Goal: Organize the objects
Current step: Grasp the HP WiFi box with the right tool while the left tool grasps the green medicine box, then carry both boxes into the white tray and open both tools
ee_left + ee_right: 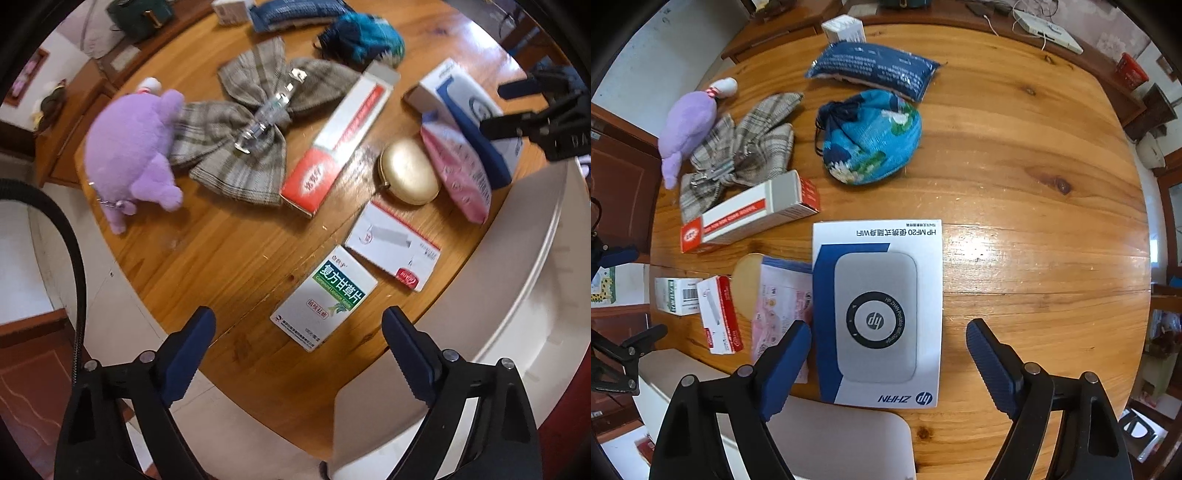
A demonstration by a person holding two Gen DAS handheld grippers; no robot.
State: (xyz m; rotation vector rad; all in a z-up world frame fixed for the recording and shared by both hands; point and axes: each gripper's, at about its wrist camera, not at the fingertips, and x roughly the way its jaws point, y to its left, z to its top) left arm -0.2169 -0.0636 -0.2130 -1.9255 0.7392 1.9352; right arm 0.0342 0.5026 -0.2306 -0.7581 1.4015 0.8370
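Two grippers hung spread and empty above the table (1015,166). Between the left gripper's (298,350) fingers lay a medicine box (325,297); a router box (879,314) lay between the right gripper's (888,354).

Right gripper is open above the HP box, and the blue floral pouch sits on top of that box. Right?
Not quite. The right gripper is open above the HP box, but the blue floral pouch lies on the table beyond the box, apart from it, as the right wrist view shows.
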